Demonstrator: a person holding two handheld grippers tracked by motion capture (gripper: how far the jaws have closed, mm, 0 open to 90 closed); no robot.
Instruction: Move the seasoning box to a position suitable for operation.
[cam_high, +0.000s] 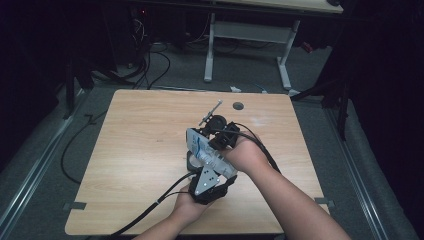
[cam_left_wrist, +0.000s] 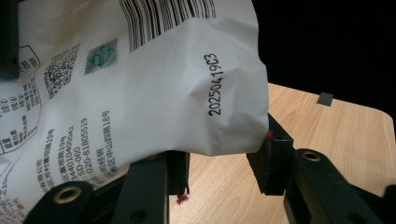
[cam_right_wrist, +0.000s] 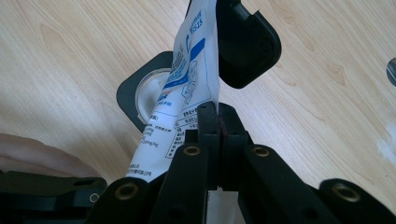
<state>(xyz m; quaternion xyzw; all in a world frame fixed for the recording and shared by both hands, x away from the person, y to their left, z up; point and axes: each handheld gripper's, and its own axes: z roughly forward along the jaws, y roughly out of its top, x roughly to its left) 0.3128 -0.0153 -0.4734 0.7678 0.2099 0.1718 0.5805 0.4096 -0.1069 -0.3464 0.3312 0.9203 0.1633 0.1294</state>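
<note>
Both claws grip a white printed pouch (cam_high: 206, 152).

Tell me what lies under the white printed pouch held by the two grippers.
Under the white printed pouch sits a dark square holder with a round white inside on the wooden table; the pouch covers its middle.

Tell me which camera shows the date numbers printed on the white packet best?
The left gripper view: the white packet faces the camera, so barcode and date stamp read clearly. The right gripper view shows its edge, pinched in shut jaws. The high view shows it small between both grippers.
</note>
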